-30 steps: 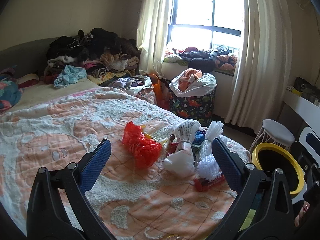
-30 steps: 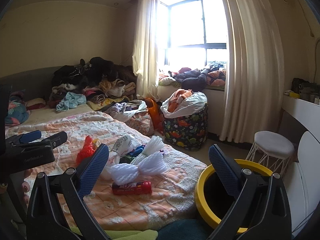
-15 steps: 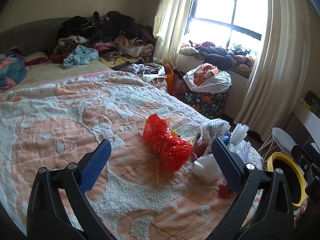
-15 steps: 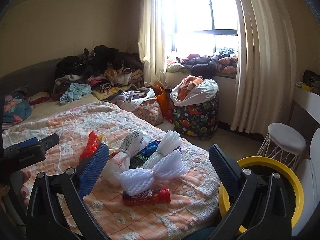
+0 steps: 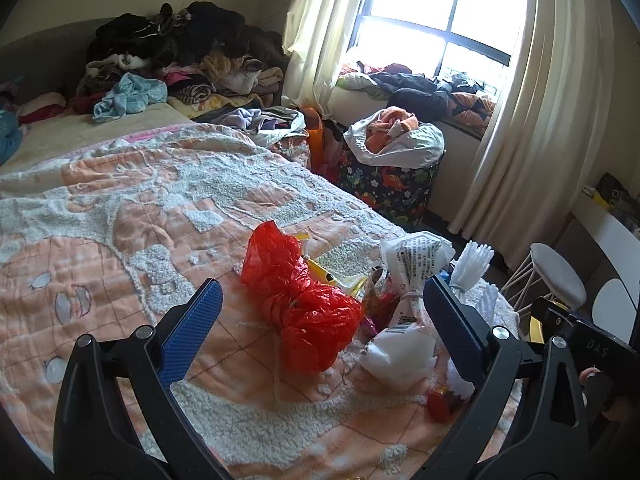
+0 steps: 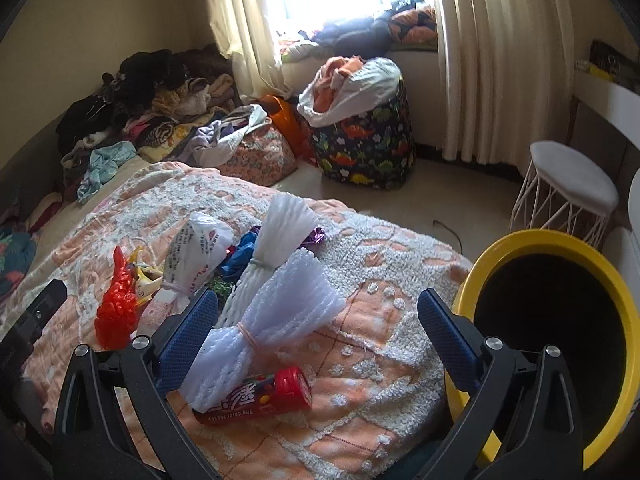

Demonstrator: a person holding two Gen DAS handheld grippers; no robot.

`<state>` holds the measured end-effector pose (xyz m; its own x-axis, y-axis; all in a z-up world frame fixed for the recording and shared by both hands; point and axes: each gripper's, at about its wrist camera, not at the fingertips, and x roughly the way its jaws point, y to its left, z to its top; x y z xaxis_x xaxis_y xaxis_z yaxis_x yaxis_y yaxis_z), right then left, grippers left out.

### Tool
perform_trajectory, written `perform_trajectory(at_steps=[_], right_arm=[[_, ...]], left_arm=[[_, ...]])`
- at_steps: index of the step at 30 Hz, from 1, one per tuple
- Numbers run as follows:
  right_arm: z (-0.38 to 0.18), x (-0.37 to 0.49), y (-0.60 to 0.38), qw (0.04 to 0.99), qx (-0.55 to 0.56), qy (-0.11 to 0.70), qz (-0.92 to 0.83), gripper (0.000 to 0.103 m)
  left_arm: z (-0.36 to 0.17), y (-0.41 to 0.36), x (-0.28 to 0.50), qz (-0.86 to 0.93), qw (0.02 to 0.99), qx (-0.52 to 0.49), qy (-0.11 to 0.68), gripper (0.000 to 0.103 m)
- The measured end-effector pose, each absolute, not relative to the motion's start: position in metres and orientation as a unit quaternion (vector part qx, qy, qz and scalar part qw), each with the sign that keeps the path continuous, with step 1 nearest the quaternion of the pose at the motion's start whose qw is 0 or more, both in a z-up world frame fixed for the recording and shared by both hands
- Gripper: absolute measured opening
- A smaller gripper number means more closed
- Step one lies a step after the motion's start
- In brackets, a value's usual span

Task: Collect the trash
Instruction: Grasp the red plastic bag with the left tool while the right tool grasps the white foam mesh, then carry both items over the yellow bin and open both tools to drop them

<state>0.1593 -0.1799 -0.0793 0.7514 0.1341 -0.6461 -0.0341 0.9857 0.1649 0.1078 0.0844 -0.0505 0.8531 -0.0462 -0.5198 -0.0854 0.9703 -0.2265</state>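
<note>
Both grippers are hanging over the bed (image 5: pixel 120 216) with their jaws spread wide and nothing between them. The left gripper (image 5: pixel 320 316) is facing a crumpled red plastic bag (image 5: pixel 304 300) lying on the blanket, just beside a tied white printed bag (image 5: pixel 408 304). The right gripper (image 6: pixel 318 326) is pointing at 2 tied foam-net bundles (image 6: pixel 272 312) and a red candy tube (image 6: pixel 260 398) touching the nearer bundle. The yellow-rimmed bin (image 6: pixel 592 264) is standing beside the bed.
</note>
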Motion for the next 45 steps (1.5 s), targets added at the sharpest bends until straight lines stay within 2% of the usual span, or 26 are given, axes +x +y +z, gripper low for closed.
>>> perform_trajectory(at_steps=[8,9,11,13,14,18,20,21,26,29,37,45], right_arm=[[-0.103,0.205,-0.173,0.900,0.109,0.417,0.060,0.097],[-0.107,0.210,-0.171,0.896,0.112,0.426,0.061,0.093],[-0.114,0.220,-0.167,0.887,0.114,0.442,0.072,0.081],[-0.120,0.225,-0.164,0.877,0.120,0.458,0.084,0.058],[-0.123,0.225,-0.164,0.873,0.125,0.462,0.091,0.054],[-0.120,0.216,-0.167,0.877,0.133,0.447,0.115,0.023],[-0.116,0.210,-0.168,0.880,0.135,0.437,0.124,0.019],[-0.114,0.206,-0.168,0.883,0.132,0.432,0.127,0.017],[-0.098,0.185,-0.168,0.901,0.114,0.394,0.140,0.015],[-0.086,0.173,-0.170,0.912,0.100,0.370,0.146,0.014],[-0.060,0.148,-0.191,0.927,0.099,0.329,0.150,0.014],[-0.044,0.129,-0.226,0.938,0.105,0.308,0.119,0.014]], left_arm=[[-0.089,0.107,0.154,0.020,0.919,-0.182,0.349,0.092],[-0.094,0.110,0.158,0.021,0.914,-0.191,0.358,0.092],[-0.102,0.116,0.163,0.022,0.903,-0.211,0.373,0.092],[-0.110,0.120,0.166,0.011,0.892,-0.235,0.387,0.092],[-0.114,0.121,0.167,0.009,0.887,-0.242,0.393,0.088],[-0.119,0.115,0.160,-0.005,0.887,-0.242,0.394,0.074],[-0.120,0.114,0.156,-0.013,0.885,-0.246,0.395,0.061],[-0.121,0.114,0.154,-0.018,0.883,-0.252,0.395,0.059],[-0.117,0.116,0.142,-0.022,0.884,-0.256,0.391,0.044],[-0.106,0.115,0.135,-0.019,0.893,-0.242,0.379,0.040],[-0.060,0.095,0.112,-0.036,0.924,-0.206,0.321,0.039],[-0.028,0.043,0.105,-0.096,0.934,-0.172,0.298,0.039]])
